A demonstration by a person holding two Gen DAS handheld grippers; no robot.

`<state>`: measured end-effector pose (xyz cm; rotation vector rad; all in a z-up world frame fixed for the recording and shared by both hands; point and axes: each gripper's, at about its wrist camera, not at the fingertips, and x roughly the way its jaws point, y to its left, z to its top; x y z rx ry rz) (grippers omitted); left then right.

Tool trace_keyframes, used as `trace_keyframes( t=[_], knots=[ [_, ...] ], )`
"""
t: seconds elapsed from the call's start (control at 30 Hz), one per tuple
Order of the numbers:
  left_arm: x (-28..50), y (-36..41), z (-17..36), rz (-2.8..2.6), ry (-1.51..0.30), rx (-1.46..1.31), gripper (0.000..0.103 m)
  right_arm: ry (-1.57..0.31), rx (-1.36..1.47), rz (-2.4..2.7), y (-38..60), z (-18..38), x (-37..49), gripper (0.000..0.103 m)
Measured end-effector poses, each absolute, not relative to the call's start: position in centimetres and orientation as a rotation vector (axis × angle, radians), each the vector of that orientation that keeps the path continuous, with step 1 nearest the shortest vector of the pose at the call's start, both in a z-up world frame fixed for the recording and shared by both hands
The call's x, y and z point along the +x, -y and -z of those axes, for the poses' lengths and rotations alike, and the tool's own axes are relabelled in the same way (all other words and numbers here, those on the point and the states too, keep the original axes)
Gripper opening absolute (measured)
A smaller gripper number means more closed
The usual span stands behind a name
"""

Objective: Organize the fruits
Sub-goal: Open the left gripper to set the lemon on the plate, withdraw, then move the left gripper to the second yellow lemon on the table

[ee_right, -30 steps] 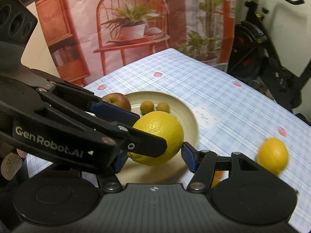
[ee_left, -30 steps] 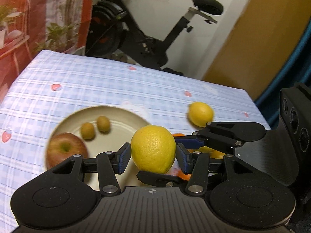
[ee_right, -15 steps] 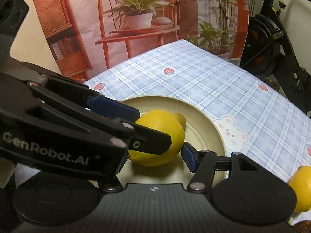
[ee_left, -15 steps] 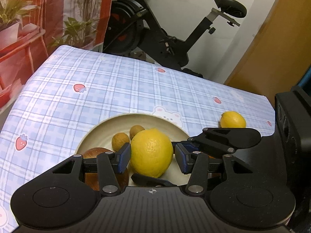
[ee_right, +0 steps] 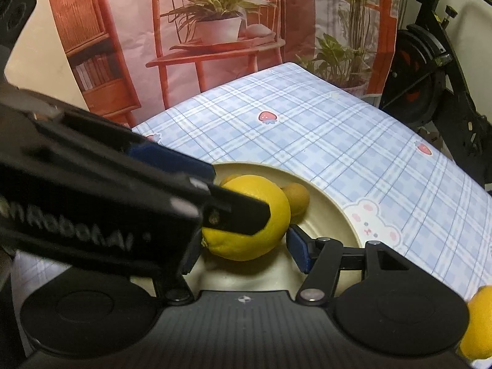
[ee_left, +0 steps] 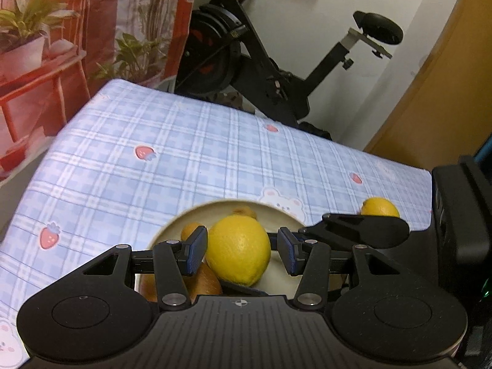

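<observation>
1. Here, the left gripper [ee_left: 240, 252] has its fingers spread, with a gap on each side of the big lemon [ee_left: 238, 249].
2. The right gripper [ee_right: 246, 246] is also spread wide around it.
3. The lemon sits over the plate [ee_right: 333, 206]; another lemon [ee_left: 380, 208] lies on the tablecloth [ee_left: 184, 160].

Apple [ee_left: 203, 283] mostly hidden behind left gripper [ee_left: 241, 250]; second lemon [ee_right: 479, 329] edge-cropped.

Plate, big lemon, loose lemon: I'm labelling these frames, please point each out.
plate [ee_right: 338, 212], right wrist view, bare right rim.
big lemon [ee_left: 238, 253], left wrist view, middle of peel.
loose lemon [ee_left: 379, 207], left wrist view, visible top.
</observation>
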<state>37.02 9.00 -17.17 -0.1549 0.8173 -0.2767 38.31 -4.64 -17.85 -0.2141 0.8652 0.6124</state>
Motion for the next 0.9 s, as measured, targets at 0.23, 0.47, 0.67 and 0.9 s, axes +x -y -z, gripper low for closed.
trace_keyframes(
  t=[0.23,0.47,0.67,0.9],
  knots=[
    [36.9,-9.3,16.6,0.255,-0.806,-0.142,0.052,-0.86,-0.22,-0.598,4.7,17.6,38.2,0.061],
    [36.1,-8.7,15.1,0.245,-0.784,-0.117,0.052,-0.828,-0.216,-0.591,5.7,16.1,37.4,0.061],
    [35.2,-7.4,13.1,0.239,-0.754,-0.087,0.052,-0.783,-0.188,-0.56,8.2,13.9,36.3,0.061],
    [33.9,-4.4,11.0,0.268,-0.721,-0.04,0.052,-0.72,-0.149,-0.472,13.7,11.1,34.2,0.061]
  ],
)
